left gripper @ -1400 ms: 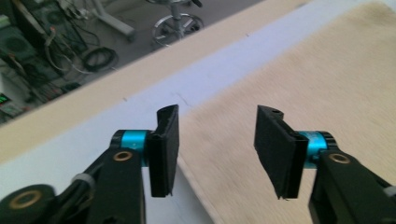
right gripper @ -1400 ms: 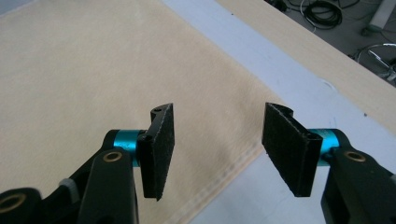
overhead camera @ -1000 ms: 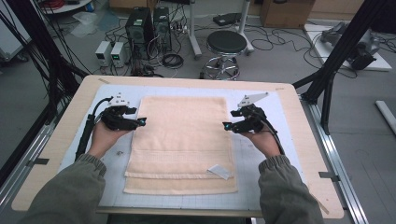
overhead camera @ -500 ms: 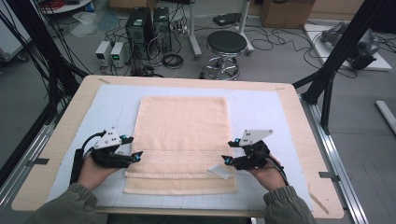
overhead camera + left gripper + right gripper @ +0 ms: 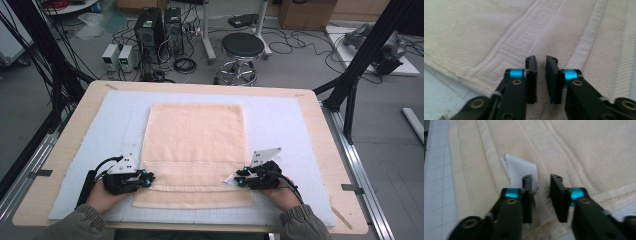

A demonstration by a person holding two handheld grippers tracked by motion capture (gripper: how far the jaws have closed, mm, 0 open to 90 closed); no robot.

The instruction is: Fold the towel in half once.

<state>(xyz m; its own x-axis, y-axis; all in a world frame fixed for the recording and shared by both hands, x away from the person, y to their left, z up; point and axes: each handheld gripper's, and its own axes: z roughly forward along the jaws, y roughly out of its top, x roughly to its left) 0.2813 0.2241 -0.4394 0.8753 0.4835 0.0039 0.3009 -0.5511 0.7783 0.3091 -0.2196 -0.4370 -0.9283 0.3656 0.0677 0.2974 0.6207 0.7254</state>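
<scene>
where right gripper (image 5: 541,192) looks: white tag (image 5: 518,168)

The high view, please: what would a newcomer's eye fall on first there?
A cream towel lies flat in the middle of the pale blue mat, its near end folded over in a band. The left tongs and right tongs sit at the two ends of that fold, jaws just closed to a narrow gap with towel between them. A white tag juts from the towel by the right tongs.
</scene>
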